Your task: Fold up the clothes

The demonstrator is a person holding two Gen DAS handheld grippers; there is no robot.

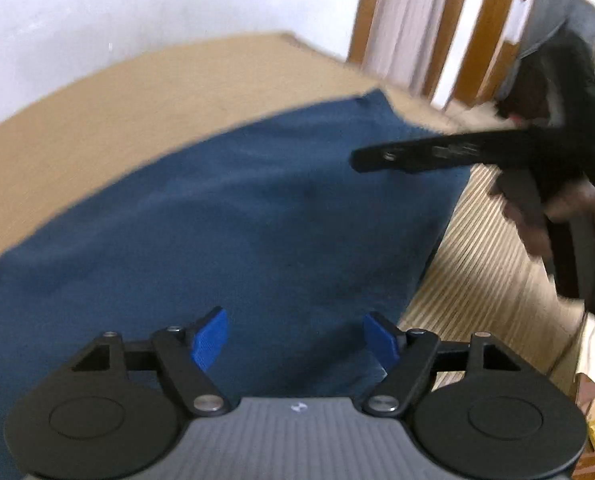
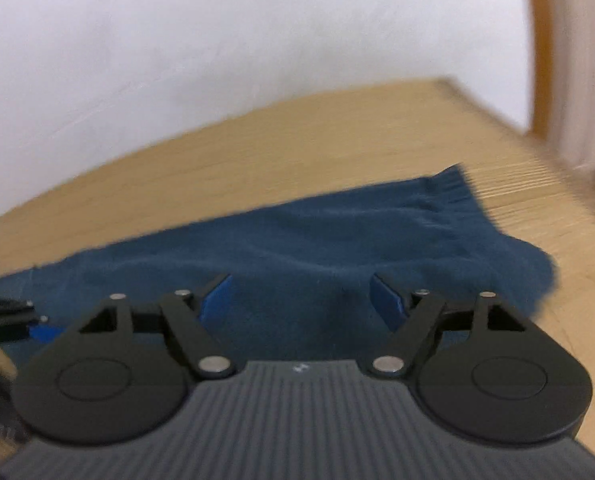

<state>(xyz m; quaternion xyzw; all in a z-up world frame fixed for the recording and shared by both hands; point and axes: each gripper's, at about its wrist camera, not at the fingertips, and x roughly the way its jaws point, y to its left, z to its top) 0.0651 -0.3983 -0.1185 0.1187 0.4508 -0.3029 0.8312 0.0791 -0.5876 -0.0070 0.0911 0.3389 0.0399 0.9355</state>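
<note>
The blue garment (image 1: pixel 225 216) is spread flat on the wooden table (image 1: pixel 117 92), below and ahead of both fingertips. The left gripper (image 1: pixel 295 338) and right gripper (image 2: pixel 301 300) are held apart and empty, presumably poised for an edge.

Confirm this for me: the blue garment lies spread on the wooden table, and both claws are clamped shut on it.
Not quite. The blue garment does lie spread on the wooden table, but the left claw and right claw stand open above it, gripping nothing, as each wrist view shows.
</note>
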